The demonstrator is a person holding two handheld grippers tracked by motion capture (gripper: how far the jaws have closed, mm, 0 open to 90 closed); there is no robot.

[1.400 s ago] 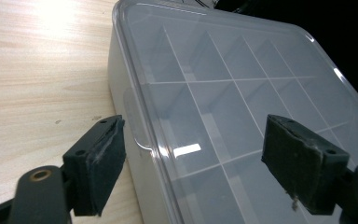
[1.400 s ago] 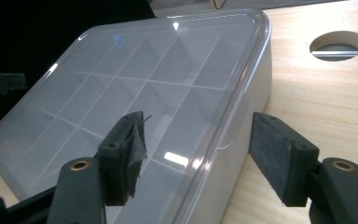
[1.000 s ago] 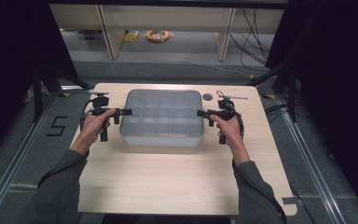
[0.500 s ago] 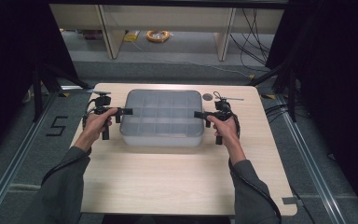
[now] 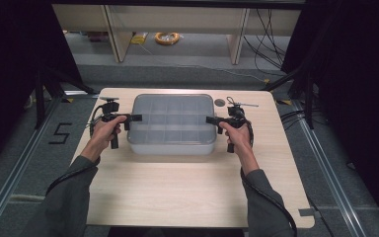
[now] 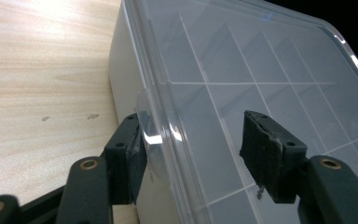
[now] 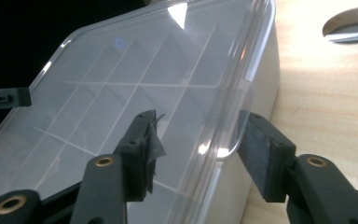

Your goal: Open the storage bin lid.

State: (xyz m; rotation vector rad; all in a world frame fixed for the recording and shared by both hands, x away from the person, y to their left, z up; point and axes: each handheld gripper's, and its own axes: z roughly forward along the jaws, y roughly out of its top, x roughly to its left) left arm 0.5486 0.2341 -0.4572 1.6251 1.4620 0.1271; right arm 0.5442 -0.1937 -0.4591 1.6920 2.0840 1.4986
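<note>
Your left gripper (image 6: 191, 149) has its jaws apart, straddling the left rim of the clear compartment box (image 5: 171, 123): one jaw sits outside against the small lid tab (image 6: 145, 122), the other over the lid. Your right gripper (image 7: 198, 154) mirrors it at the opposite rim, jaws apart, one above the lid and one outside by the tab. The box lies between both grippers on the wooden table (image 5: 187, 187)

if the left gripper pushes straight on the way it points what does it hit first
The left gripper would likely meet the clear lid's edge tab on the compartment box; its open jaws already straddle that rim.
</note>
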